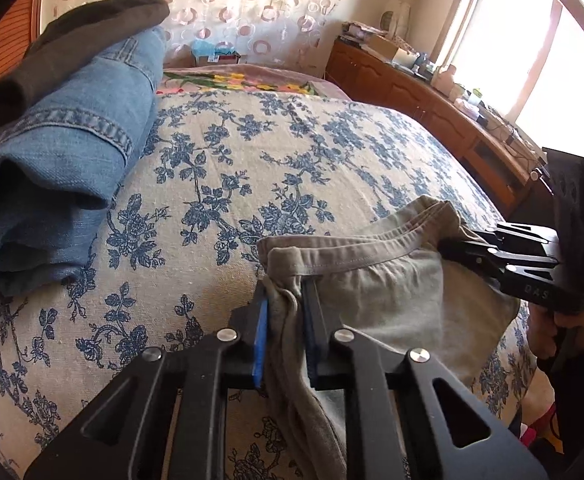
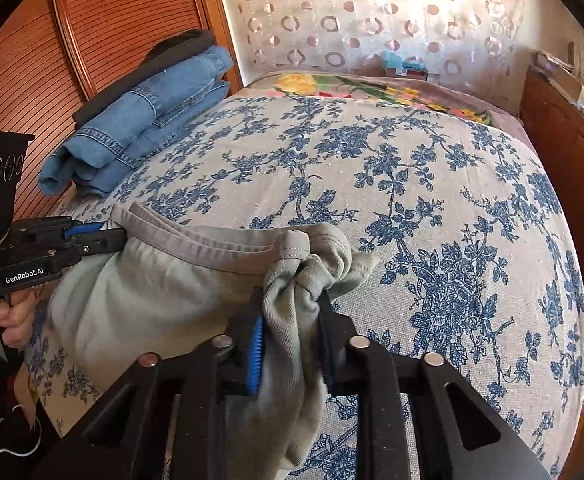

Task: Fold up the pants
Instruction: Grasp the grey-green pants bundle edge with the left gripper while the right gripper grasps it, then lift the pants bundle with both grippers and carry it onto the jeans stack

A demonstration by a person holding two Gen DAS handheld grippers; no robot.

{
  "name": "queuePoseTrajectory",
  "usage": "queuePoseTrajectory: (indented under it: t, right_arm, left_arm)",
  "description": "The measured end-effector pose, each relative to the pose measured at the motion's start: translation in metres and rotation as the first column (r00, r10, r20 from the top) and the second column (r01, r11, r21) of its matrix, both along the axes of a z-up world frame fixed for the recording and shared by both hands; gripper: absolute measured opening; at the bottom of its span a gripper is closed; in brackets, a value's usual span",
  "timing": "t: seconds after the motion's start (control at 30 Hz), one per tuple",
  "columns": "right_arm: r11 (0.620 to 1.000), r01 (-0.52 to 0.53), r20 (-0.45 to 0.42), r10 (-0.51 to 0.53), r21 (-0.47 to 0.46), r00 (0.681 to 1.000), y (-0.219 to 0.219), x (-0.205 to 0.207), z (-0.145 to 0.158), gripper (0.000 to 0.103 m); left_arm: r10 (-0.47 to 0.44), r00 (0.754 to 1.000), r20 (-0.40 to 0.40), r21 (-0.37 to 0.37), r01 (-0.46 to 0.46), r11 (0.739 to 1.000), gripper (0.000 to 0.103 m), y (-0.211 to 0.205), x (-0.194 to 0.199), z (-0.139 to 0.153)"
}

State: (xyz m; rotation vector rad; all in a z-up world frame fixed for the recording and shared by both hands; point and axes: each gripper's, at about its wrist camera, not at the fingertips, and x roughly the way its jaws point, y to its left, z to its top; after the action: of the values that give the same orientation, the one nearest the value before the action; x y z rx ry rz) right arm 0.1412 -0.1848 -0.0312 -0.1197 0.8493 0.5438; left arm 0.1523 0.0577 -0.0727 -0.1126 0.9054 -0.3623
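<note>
my left gripper (image 1: 286, 308) is clamped on one end of the waistband of the grey pants (image 1: 392, 296), at six o'clock in the left wrist view. my right gripper (image 2: 292, 320) pinches the bunched opposite end. the waistband is stretched between us above the floral bedspread (image 2: 372, 168). folded jeans (image 2: 140, 120) lie at ten o'clock.

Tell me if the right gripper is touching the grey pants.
Touching: the right wrist view shows the right gripper pinching the grey pants between its fingers.
</note>
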Motion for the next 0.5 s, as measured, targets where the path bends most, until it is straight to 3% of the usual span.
queuePoseTrajectory:
  t: [0.13,0.5]
  right_arm:
    - [1.0,0.016,0.057,-0.017,0.005,0.998,0.0,-0.011,0.009,0.014]
    - [0.999,-0.033,0.25,0.024,0.031,0.968,0.001,-0.053,0.065,0.014]
  left_arm:
    - [-0.002,0.998,0.063,-0.006,0.002,1.0,0.015,-0.001,-0.016,0.016]
    - [0.06,0.97,0.237,-0.022,-0.056,0.998,0.015,0.013,-0.057,0.07]
